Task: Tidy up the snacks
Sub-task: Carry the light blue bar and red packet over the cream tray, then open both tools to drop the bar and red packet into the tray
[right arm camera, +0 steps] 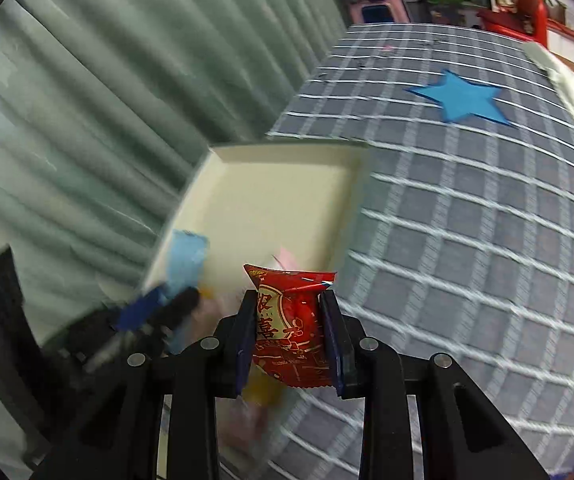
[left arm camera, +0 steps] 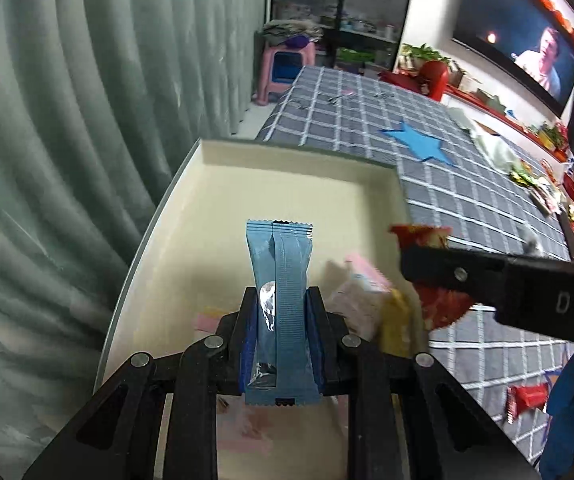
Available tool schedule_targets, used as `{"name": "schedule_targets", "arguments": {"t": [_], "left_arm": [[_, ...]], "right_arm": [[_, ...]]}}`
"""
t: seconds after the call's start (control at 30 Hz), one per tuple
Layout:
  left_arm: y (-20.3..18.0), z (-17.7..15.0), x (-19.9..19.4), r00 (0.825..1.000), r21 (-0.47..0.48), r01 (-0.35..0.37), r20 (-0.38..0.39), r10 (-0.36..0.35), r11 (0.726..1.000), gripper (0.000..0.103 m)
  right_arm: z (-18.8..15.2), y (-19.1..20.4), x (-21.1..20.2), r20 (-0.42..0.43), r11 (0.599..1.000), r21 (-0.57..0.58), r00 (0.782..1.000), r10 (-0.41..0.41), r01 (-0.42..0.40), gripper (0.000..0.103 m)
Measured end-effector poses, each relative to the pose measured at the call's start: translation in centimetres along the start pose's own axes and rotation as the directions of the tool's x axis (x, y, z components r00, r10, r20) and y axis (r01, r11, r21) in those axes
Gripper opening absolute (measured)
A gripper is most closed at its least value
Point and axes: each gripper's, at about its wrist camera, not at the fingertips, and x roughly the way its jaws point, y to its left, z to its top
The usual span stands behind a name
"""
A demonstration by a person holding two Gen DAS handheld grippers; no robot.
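Observation:
My left gripper point(left arm camera: 281, 300) is shut on a blue snack packet point(left arm camera: 281, 280) and holds it upright above the cream tray point(left arm camera: 287, 164). My right gripper point(right arm camera: 289, 300) is shut on a red snack packet point(right arm camera: 293, 328) and holds it over the tray's right edge point(right arm camera: 351, 184). In the left wrist view the right gripper point(left arm camera: 427, 256) comes in from the right with the red packet point(left arm camera: 421, 236). In the right wrist view the left gripper point(right arm camera: 167, 304) and blue packet point(right arm camera: 185, 258) show blurred at left. Pink point(left arm camera: 361, 292) and yellow point(left arm camera: 397, 324) snacks lie in the tray.
The tray sits at the left edge of a table with a grey checked cloth point(left arm camera: 467, 200) bearing a blue star point(left arm camera: 419, 142). More snacks point(left arm camera: 543, 188) lie at the far right, one red packet point(left arm camera: 525, 398) near the front. A green curtain point(left arm camera: 67, 120) hangs at left.

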Motion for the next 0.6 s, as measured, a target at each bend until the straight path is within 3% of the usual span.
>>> {"name": "schedule_targets", "arguments": {"t": [0.13,0.23,0.3,0.37,0.4,0.43,0.5,0.53,0.6], "left_arm": [[0.9,-0.5,2.3,0.999,-0.012,0.005,-0.047,-0.005,1.000,0.027],[0.7,-1.0,2.7,0.999,0.006,0.016,-0.035,-0.016,1.000,0.032],[0.3,-1.0,2.7,0.999,0.014,0.012,-0.031,-0.012,1.000,0.057],[0.0,-0.9,2.4,1.000,0.012,0.005,-0.017,-0.004,1.000,0.071],[-0.2,-0.9,2.0,1.000,0.007,0.011,-0.003,-0.011,1.000,0.073],[-0.3,-0.9,1.7,1.000,0.005,0.017,0.008,-0.017,1.000,0.074],[-0.9,-1.0,0.7,0.999,0.011,0.020,0.036,-0.020,1.000,0.077],[-1.3,-0.8,0.3,0.999,0.019,0.019,0.051,-0.020,1.000,0.077],[-2.2,-0.7,-0.5,0.997,0.034,0.017,0.077,-0.019,0.999,0.078]], "right_arm": [[0.9,0.9,3.7,-0.061,1.000,-0.006,0.998,-0.022,0.022,0.032],[0.2,0.4,5.2,-0.107,0.999,-0.004,0.993,-0.048,0.048,0.033],[-0.5,0.2,5.0,-0.111,0.998,-0.026,0.992,-0.051,0.049,0.033],[-0.9,0.1,4.4,-0.127,0.997,-0.040,0.989,-0.072,0.067,0.035],[-1.1,-0.1,3.8,-0.126,0.998,-0.039,0.990,-0.062,0.058,0.039],[-1.3,-0.3,2.7,-0.100,0.999,-0.032,0.994,-0.041,0.038,0.044],[-1.4,-1.2,0.4,-0.033,1.000,-0.022,0.999,-0.007,0.006,0.086],[-1.6,-1.7,-0.9,0.009,0.999,-0.014,0.999,-0.039,0.039,0.097],[-2.1,-3.5,-4.2,0.114,0.990,0.016,0.983,-0.141,0.140,0.103]]}}
